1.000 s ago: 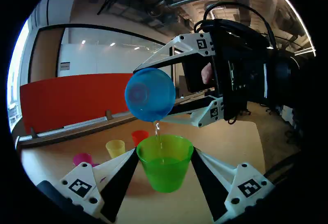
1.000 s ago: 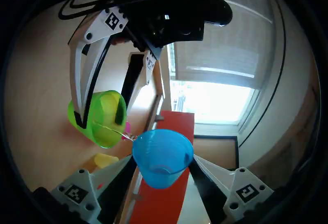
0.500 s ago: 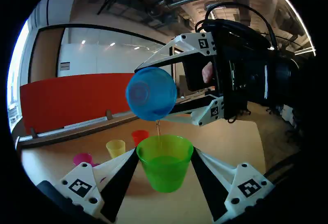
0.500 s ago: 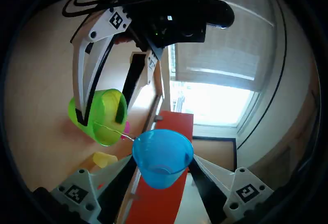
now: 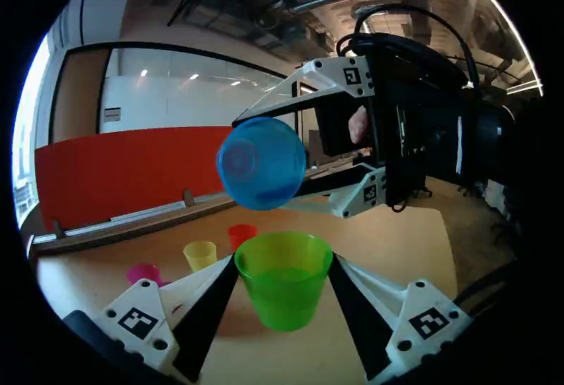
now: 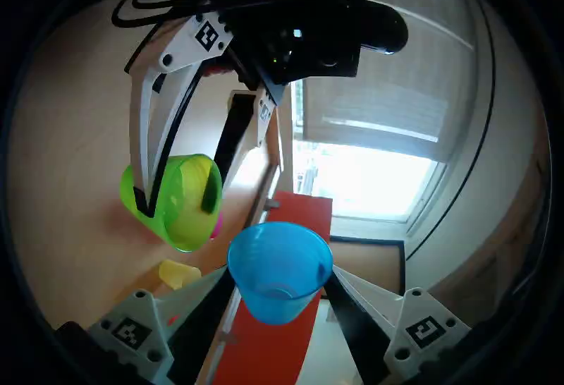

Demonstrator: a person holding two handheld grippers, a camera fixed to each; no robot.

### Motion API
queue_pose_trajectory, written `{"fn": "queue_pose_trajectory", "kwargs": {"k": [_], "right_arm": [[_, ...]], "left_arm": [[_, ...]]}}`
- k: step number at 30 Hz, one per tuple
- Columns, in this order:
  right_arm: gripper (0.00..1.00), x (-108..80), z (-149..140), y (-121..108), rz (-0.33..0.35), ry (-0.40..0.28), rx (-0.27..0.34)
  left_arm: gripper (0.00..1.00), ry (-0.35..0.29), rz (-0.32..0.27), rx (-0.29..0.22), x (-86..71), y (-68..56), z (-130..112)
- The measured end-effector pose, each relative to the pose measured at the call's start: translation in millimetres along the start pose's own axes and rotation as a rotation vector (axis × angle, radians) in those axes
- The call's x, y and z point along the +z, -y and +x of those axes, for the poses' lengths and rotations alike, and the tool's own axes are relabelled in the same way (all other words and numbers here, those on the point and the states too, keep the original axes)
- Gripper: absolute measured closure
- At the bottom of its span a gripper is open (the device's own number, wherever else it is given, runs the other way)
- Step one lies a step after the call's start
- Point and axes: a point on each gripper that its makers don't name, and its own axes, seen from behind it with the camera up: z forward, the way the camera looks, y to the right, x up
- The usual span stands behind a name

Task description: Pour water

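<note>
My left gripper [image 5: 283,283] is shut on a green cup [image 5: 283,279] that holds some water and stands upright. Above it hangs a blue cup [image 5: 261,163], tipped on its side with its bottom toward this camera, held by my right gripper [image 5: 271,156]. No water runs from it now. In the right gripper view my right gripper [image 6: 280,272] is shut on the blue cup [image 6: 279,269], almost empty, and the green cup [image 6: 175,202] sits up to the left in my left gripper [image 6: 180,198].
On the wooden table [image 5: 395,244] behind the green cup stand a yellow cup [image 5: 200,254], a red cup [image 5: 242,235] and a pink cup [image 5: 143,273]. A red partition [image 5: 127,166] runs along the table's far edge. A bright window [image 6: 363,180] shows in the right gripper view.
The thin stream of water from the blue cup into the green cup has stopped. The blue cup has lifted slightly away from the green cup's rim.
</note>
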Motion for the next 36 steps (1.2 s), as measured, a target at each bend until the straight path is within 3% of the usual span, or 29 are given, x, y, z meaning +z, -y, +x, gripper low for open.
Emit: {"fn": "queue_pose_trajectory", "kwargs": {"k": [6, 15, 36], "right_arm": [[0.11, 3.8, -1.8, 1.0, 0.002, -0.007, 0.038], [0.11, 9.4, -10.9, 5.1, 0.007, -0.02, 0.229], [0.11, 1.0, -32.3, 43.4, 0.035, 0.022, 0.865]], "left_arm": [[0.12, 0.0, 0.001, -0.004, -0.2, 1.4, -0.2], [0.12, 0.015, 0.002, 0.006, -0.7, 2.2, -4.1], [0.12, 0.054, 0.018, 0.011, 0.5, 10.9, -16.7]]}}
